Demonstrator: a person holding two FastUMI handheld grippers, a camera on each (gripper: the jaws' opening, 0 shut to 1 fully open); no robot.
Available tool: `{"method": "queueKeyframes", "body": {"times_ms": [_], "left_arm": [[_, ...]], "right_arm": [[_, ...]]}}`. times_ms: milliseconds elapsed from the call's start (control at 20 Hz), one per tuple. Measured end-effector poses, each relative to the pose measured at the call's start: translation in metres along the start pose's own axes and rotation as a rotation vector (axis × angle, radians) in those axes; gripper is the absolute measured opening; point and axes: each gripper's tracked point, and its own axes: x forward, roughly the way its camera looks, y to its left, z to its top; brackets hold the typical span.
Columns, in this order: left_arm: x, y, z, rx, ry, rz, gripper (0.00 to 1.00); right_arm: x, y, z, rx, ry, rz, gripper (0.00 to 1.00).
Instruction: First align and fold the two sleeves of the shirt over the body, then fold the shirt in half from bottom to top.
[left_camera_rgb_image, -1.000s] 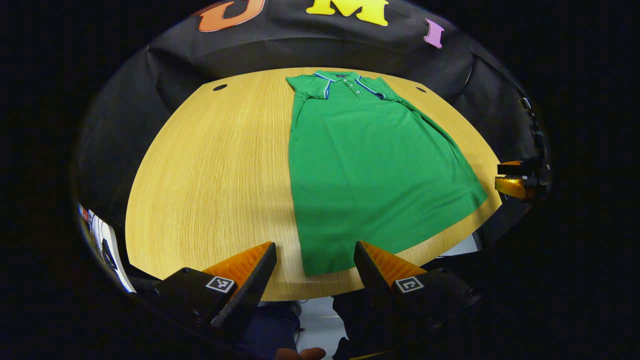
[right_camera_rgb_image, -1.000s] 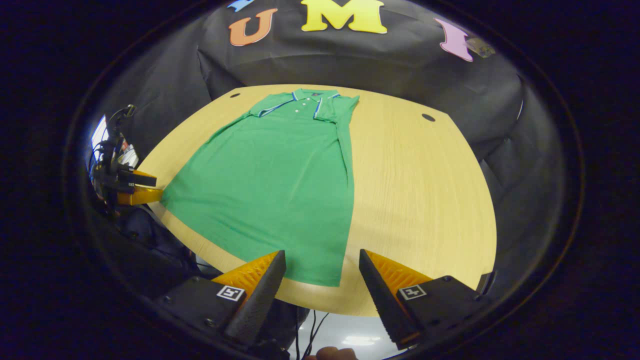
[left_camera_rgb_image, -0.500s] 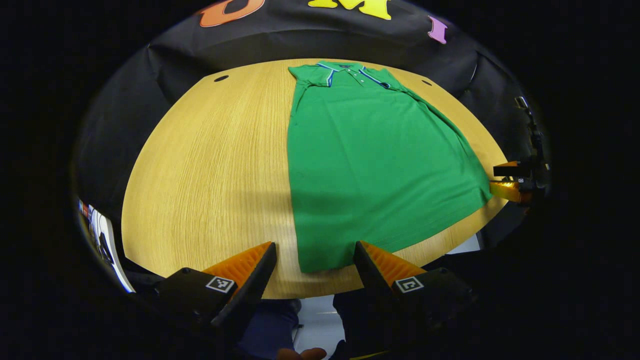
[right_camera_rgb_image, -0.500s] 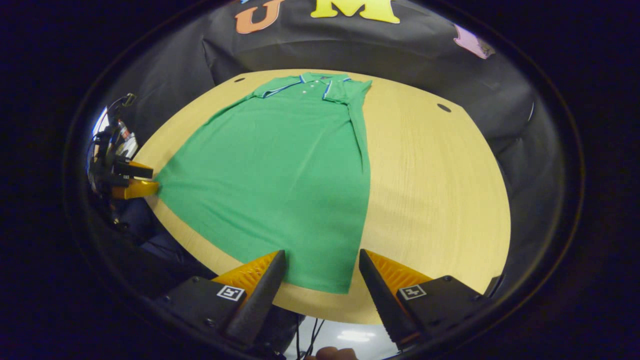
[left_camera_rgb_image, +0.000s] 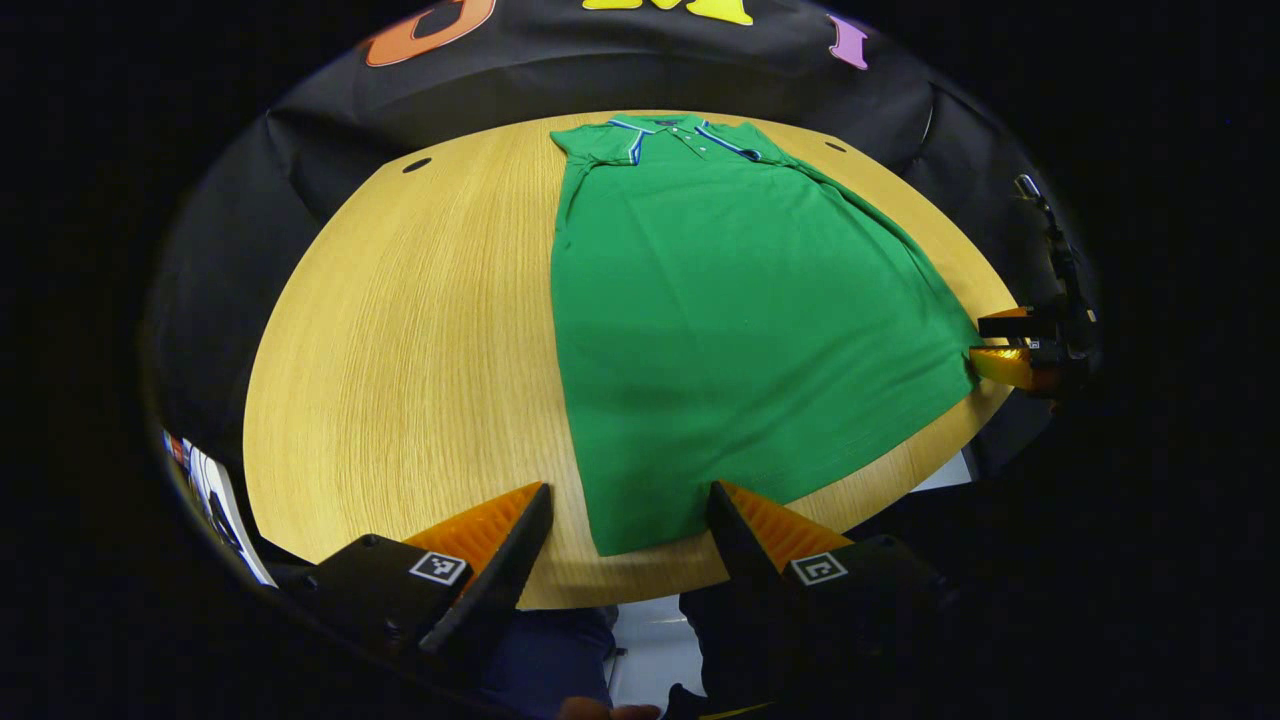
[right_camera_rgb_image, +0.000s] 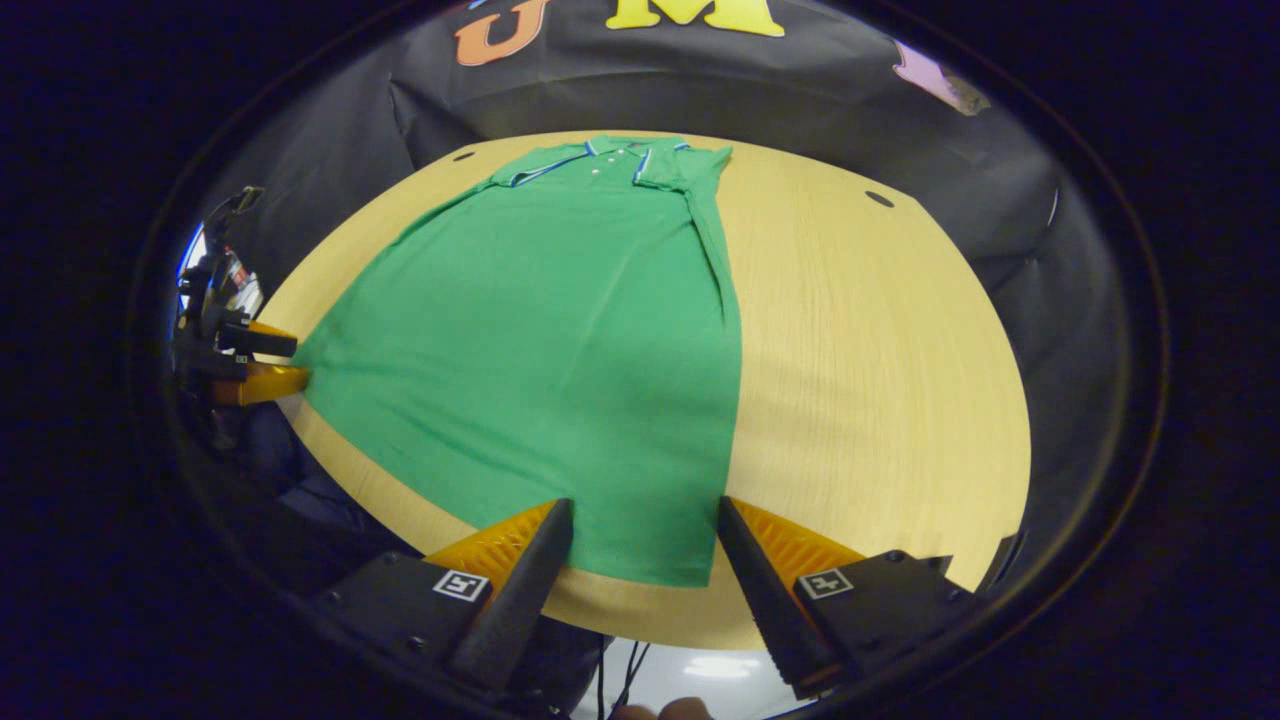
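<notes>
**Both grippers spread at the near hem of the green shirt**

In the left gripper view, the left gripper (left_camera_rgb_image: 630, 510) is nearest, with its two fingers spread wide apart. They stand on either side of one near corner of the shirt's hem, and they hold nothing; whether a finger touches the cloth I cannot tell. In the right gripper view, the right gripper (right_camera_rgb_image: 645, 525) is also spread, and its fingers frame the other near corner of the hem in the same way, without pinching it.

The green shirt (left_camera_rgb_image: 730, 320) lies flat on the wooden table (left_camera_rgb_image: 400, 330), front side up, with the hem close to the table's near edge. Both sleeves are already folded in over the body, so the shirt makes one long shape. It has no fold yet from bottom to top.

Seen from the left gripper view, the right gripper (left_camera_rgb_image: 1010, 352) is at the shirt's far hem corner, at the table's edge. Seen from the right gripper view, the left gripper (right_camera_rgb_image: 262, 364) is likewise beside the opposite hem corner.

Farther along the shirt, the cloth is smooth, with a long crease down each folded side. At the far end is the collar (right_camera_rgb_image: 615, 155), with a light stripe on its edge and small buttons below it. Beyond the collar, two small dark holes (right_camera_rgb_image: 880, 199) sit in the table near its far corners, one to each side of the shirt.
</notes>
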Motion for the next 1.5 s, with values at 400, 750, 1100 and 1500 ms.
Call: {"method": "queueKeyframes", "body": {"times_ms": [400, 750, 1100, 1500], "left_arm": [[0.004, -0.023, 0.022, 0.011, -0.019, -0.087, 0.03], [-0.014, -0.013, 0.052, -0.036, -0.070, -0.110, 0.03], [-0.026, -0.011, 0.101, -0.020, -0.183, -0.112, 0.03], [-0.040, 0.010, 0.186, -0.002, -0.302, -0.098, 0.03]], "right_arm": [[-0.002, 0.008, 0.011, 0.027, 0.047, 0.038, 0.07], [-0.021, 0.004, 0.049, 0.086, -0.009, 0.069, 0.07], [-0.037, -0.008, 0.106, 0.200, -0.090, 0.098, 0.07], [-0.052, -0.024, 0.195, 0.233, -0.204, 0.120, 0.07]]}}
